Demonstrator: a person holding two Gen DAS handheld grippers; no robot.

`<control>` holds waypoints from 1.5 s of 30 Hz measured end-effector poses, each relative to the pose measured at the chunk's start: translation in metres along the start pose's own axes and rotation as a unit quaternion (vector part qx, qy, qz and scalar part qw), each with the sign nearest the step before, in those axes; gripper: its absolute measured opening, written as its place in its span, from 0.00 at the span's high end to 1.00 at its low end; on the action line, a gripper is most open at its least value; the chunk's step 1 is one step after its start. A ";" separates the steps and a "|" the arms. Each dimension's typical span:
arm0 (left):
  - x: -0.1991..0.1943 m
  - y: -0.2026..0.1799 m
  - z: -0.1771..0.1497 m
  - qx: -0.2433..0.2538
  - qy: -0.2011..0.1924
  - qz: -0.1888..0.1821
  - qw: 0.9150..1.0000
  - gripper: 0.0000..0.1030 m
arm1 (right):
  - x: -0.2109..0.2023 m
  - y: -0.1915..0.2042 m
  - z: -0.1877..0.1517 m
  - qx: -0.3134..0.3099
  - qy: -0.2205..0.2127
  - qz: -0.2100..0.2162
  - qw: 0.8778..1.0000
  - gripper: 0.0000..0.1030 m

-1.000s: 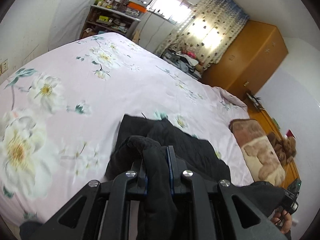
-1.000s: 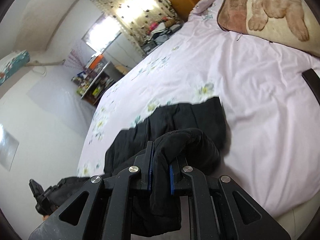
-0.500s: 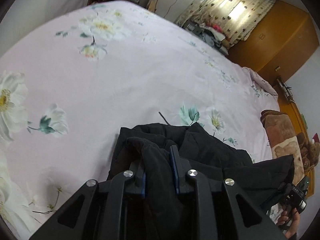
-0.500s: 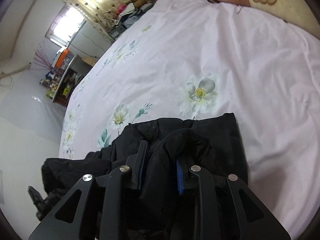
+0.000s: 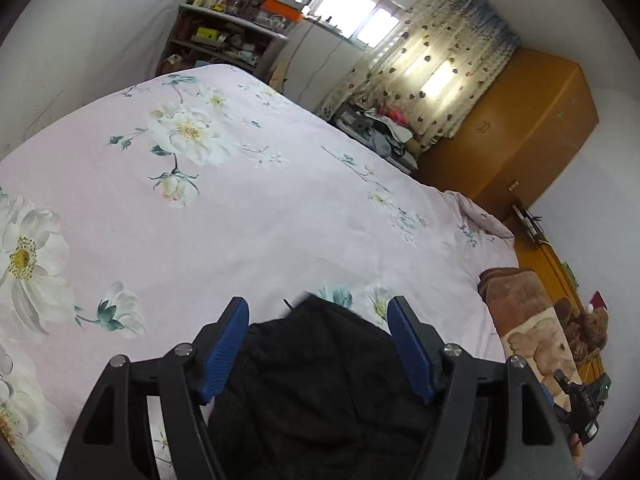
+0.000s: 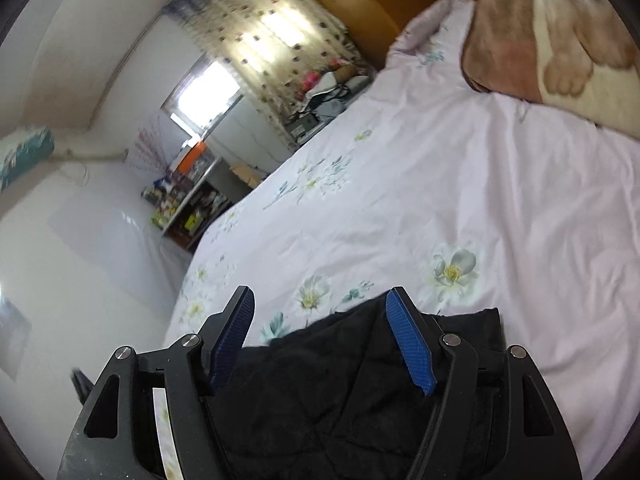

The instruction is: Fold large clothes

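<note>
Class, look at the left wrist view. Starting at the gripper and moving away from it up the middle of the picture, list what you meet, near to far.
Open left gripper → crumpled black padded garment → pale pink flower-printed bedspread → heart-patterned curtain.

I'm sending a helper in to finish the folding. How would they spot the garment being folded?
Find the big bed with the pale pink floral sheet. On its near edge, between both open grippers, lies a black quilted garment. It is the only dark item on the sheet, unlike the brown animal-print blanket at the far corner.
</note>
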State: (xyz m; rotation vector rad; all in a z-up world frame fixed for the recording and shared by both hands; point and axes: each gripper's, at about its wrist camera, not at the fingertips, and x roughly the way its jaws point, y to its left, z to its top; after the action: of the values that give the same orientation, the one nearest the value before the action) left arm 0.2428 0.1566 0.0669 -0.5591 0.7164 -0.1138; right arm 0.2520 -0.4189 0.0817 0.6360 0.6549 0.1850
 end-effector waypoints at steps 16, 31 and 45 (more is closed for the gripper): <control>0.127 -0.057 -0.100 0.195 0.105 0.051 0.974 0.29 | 0.116 -0.017 -0.098 -0.218 0.106 -0.172 0.955 0.33; 0.183 -0.036 -0.060 0.218 0.065 0.111 0.968 0.21 | 0.153 -0.009 -0.091 -0.238 0.092 -0.173 0.951 0.33; 0.207 -0.022 -0.080 0.204 0.023 0.119 0.971 0.19 | 0.182 -0.034 -0.102 -0.213 0.057 -0.193 0.956 0.33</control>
State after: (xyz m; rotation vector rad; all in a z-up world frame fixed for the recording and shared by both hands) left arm 0.3489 0.0429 -0.0933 -0.0752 0.7749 -0.0485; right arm 0.3306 -0.3312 -0.0946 0.0769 0.8074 -0.0046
